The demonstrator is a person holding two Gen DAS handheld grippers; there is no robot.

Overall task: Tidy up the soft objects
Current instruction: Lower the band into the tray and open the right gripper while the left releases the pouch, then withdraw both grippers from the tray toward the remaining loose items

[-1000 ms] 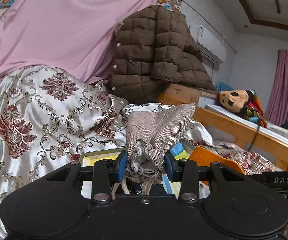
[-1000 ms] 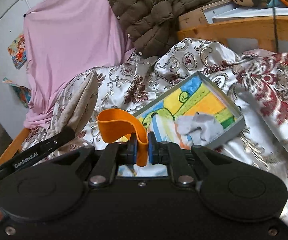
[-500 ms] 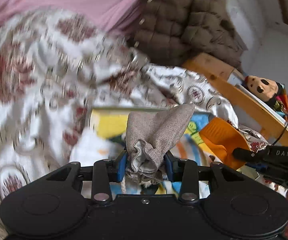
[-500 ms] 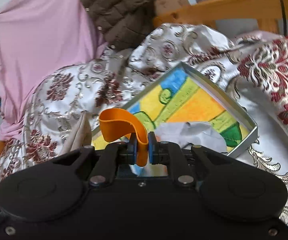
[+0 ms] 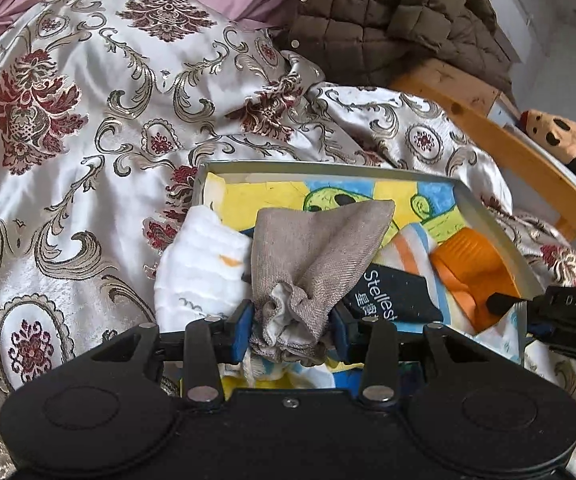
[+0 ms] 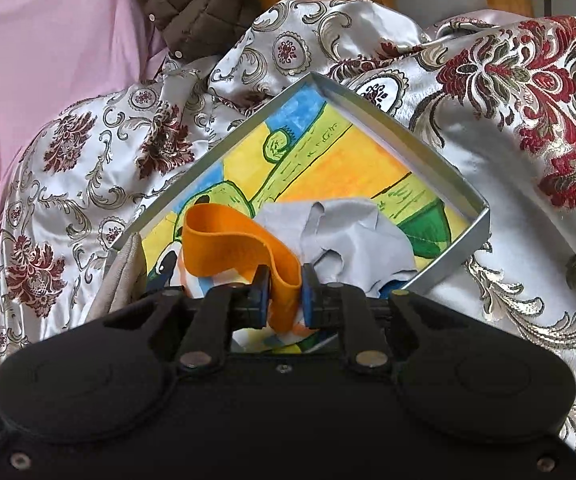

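A shallow grey tray [image 5: 327, 166] with a bright drawing on its floor lies on the bed. My left gripper [image 5: 291, 320] is shut on the gathered neck of a grey-brown drawstring pouch [image 5: 315, 248], low over the tray's near side. A white cloth [image 5: 200, 264] and a black case [image 5: 387, 296] lie under it. My right gripper [image 6: 284, 300] hovers low over the tray [image 6: 391, 120]; its jaws are opening, with a folded orange band [image 6: 240, 244] standing loosely between them. A crumpled grey cloth [image 6: 351, 240] lies just beyond.
A silver and red brocade bedspread [image 5: 88, 120] surrounds the tray in folds. A brown quilted jacket [image 5: 387, 20] and a pink sheet [image 6: 48, 40] pile up behind it. A wooden bed rail [image 5: 507, 148] with a plush toy [image 5: 555, 136] runs at the right.
Both grippers have come down and forward until they sit over the tray. The right jaws have spread a little around the orange band. The left still grips the pouch.
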